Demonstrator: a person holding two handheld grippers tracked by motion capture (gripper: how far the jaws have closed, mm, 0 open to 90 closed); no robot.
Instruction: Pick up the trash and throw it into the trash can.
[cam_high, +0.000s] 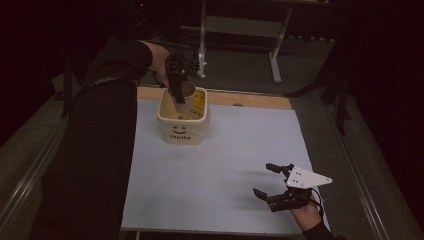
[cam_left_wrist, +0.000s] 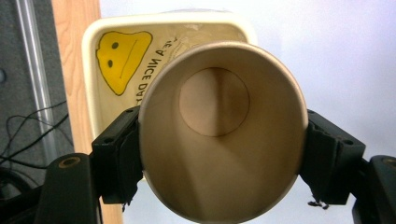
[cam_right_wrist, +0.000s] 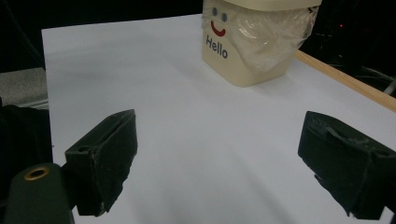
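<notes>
A brown paper cup is clamped between the pads of my left gripper, mouth toward the camera and empty inside. In the high view the left gripper holds the cup tilted over the opening of a cream bin at the back of the table. The bin has a plastic liner, a smiley face and the word "Hello" on its front. A yellow sticker shows on the bin's inner wall. My right gripper rests near the front right, open with nothing in it. From the right gripper the bin stands far ahead.
A white sheet covers the table, with a wooden strip along its far edge. Beyond the table stands a metal frame with legs. A dark-sleeved arm covers the table's left side. Cables lie on the floor.
</notes>
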